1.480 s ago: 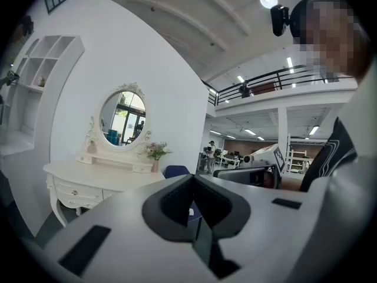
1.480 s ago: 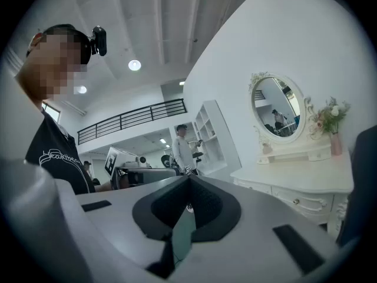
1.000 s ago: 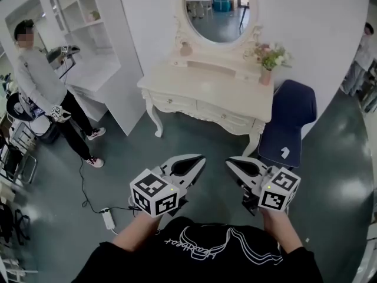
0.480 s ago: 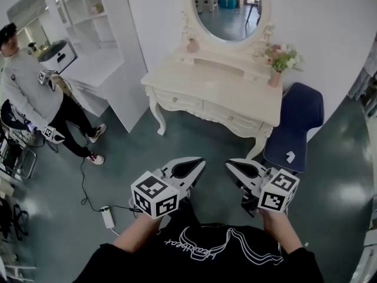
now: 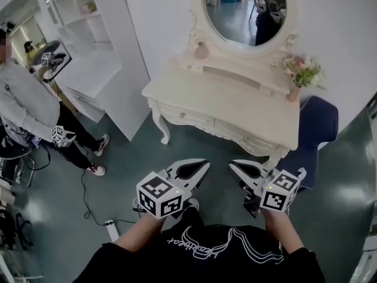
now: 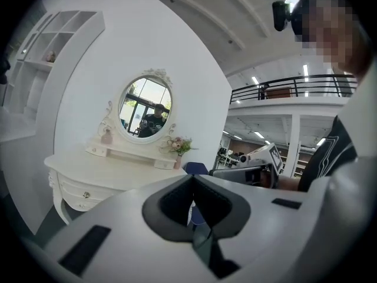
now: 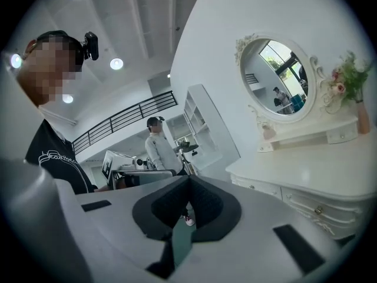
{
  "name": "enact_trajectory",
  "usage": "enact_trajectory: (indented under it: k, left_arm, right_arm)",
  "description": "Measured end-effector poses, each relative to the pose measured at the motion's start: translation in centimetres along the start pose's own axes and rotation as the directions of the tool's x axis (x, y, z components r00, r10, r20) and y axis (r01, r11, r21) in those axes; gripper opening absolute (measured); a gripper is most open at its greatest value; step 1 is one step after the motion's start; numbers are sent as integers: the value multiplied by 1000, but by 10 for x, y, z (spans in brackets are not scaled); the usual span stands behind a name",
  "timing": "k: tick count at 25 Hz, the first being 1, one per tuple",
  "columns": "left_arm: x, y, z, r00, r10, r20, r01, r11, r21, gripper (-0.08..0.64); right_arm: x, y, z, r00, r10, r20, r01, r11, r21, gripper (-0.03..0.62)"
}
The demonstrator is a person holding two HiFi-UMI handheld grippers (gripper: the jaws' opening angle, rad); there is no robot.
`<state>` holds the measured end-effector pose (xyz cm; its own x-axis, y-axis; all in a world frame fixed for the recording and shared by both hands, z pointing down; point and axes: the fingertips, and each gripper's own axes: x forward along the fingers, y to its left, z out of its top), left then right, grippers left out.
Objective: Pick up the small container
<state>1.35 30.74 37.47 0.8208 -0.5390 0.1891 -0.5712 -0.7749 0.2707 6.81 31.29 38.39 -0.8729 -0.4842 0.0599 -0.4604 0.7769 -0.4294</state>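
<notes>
Evidently barely starting: left hand-held gripper (image 5: 206, 165) and right hand-held gripper (image 5: 231, 164) are hovering clenched, empty, well short of the desk (image 5: 235, 108), small container (image 5: 202, 50) standing untouched

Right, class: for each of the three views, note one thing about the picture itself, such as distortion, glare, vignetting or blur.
Head view: fisheye bends the dressing table and the walls; pale glare on the floor. Left gripper view: dark round vignette; the left gripper fills the foreground, slightly soft. Right gripper view: same vignette; ceiling lights blown out, mirror stretched into a tilted oval.
</notes>
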Motion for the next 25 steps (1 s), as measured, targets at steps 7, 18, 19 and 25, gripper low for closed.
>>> enact_trajectory:
  k: [7,18,19,25]
  left_arm:
    - [19,132,38,999,-13,-41,12,1000,-27,5]
    - [48,242,62,998,-8,-60,6,999,-37,6]
    - [52,247,63,998,-7,-58,5,999,-35,6]
    - [90,281,72,998,-3,-69,0,1000,-30,6]
  right_arm:
    - [108,-73,43,999,-35,-5,35,999,37,6]
    - [192,-138,72,999,-48,3,48,997,59,6]
    - [196,-144,73,999,-46,0,46,997,58,6]
    - [212,-194,91,999,-47,9,46,997,67,6]
